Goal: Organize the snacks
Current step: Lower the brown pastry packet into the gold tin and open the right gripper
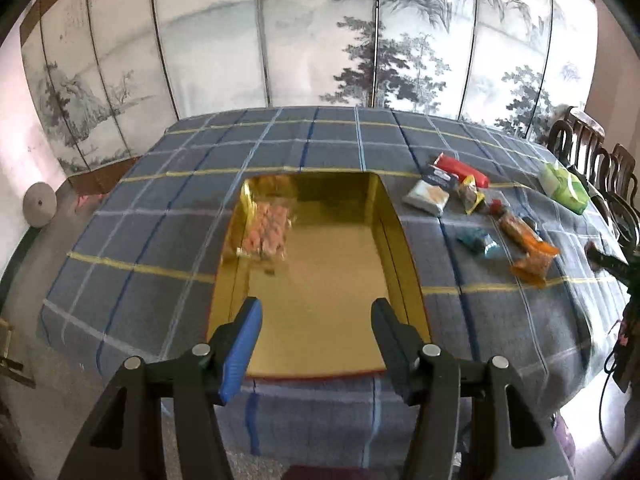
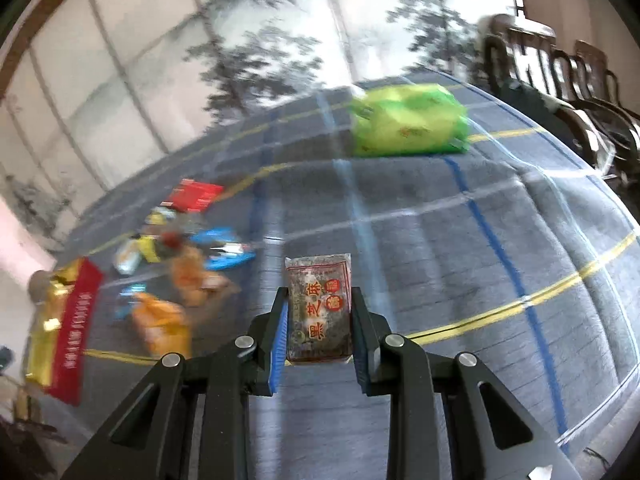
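Observation:
A shallow gold box (image 1: 340, 280) lies open on the checked tablecloth, with one clear packet of orange snacks (image 1: 266, 232) in its far left corner. My left gripper (image 1: 316, 312) hangs open over the box's near end, nothing between its fingers. To the right lies a loose group of snack packets (image 1: 480, 208): red, white, yellow, teal and orange. In the right wrist view my right gripper (image 2: 320, 312) is shut on a dark sesame snack packet (image 2: 319, 304) with red lettering, held above the cloth. The gold box with its red side (image 2: 74, 320) shows at the far left there.
A large green bag (image 2: 408, 122) lies near the table's far right edge; it shows as the green bag (image 1: 564, 188) in the left wrist view too. Dark wooden chairs (image 1: 592, 152) line the right side. A painted folding screen (image 1: 320, 40) stands behind the table.

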{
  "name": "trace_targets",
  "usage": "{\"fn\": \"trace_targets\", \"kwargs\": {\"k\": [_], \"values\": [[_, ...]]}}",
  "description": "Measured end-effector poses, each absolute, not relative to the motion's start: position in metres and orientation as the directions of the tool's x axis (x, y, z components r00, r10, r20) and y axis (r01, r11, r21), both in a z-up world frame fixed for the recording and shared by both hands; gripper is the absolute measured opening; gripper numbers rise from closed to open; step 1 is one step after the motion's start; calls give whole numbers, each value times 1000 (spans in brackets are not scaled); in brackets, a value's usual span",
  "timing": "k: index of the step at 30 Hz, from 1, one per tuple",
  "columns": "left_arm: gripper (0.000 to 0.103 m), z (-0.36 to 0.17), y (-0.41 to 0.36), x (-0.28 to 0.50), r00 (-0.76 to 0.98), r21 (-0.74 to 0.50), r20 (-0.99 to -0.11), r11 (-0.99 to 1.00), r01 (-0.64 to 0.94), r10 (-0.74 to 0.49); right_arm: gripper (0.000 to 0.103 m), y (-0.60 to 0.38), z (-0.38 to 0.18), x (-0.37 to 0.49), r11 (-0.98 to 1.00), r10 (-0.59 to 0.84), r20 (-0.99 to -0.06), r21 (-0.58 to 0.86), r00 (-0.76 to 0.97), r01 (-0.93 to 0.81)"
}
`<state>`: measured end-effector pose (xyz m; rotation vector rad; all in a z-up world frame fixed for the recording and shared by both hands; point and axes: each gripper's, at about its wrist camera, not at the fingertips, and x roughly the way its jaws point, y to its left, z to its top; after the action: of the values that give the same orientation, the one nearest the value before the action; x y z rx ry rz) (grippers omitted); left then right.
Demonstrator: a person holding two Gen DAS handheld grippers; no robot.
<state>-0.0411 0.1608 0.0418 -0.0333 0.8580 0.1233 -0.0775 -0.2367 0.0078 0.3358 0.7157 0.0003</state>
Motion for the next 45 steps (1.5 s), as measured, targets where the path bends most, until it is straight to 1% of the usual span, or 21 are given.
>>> {"fn": "trace_targets", "kwargs": {"k": [5,6,7,9,11,14,18,22,26,33,34,41,43,45], "values": [[60,44,166,-54,660,35,-738,985,-169,140,25,-161,56,-82,948,277,-579,293,767,-121],[66,44,169,-56,661,33,-736,984,-177,144,25,-144,66,-80,939,320,-570,296,757,-174],[69,43,171,-57,660,37,-736,982,-188,154,25,-126,75,-78,922,374,-560,309,739,-233],[69,42,178,-62,654,32,-737,976,-217,170,25,-93,87,-73,882,468,-544,337,697,-329],[69,40,184,-66,654,8,-739,973,-230,160,25,-58,93,-61,833,553,-539,364,636,-416],[69,37,191,-73,644,-12,-749,968,-249,156,25,-14,85,-40,771,636,-554,419,538,-480],[69,33,194,-84,639,3,-746,960,-280,189,25,32,61,-15,762,632,-625,390,460,-517],[69,29,200,-92,642,-40,-748,954,-296,167,25,57,36,10,792,572,-697,335,432,-510],[69,25,203,-98,655,-57,-738,953,-296,160,25,84,22,28,807,534,-738,299,412,-509],[69,16,207,-103,653,-121,-751,954,-274,93,26,114,10,50,829,482,-779,257,401,-496],[69,15,207,-103,651,-125,-754,954,-274,88,28,116,9,52,832,477,-781,253,404,-493],[69,9,204,-103,635,-123,-769,955,-269,80,29,123,14,55,831,485,-763,250,427,-497],[69,10,204,-102,637,-126,-767,955,-267,77,30,111,23,47,821,521,-728,287,444,-493],[69,12,202,-103,643,-124,-762,959,-256,73,35,91,33,35,811,555,-684,320,473,-489]]}}
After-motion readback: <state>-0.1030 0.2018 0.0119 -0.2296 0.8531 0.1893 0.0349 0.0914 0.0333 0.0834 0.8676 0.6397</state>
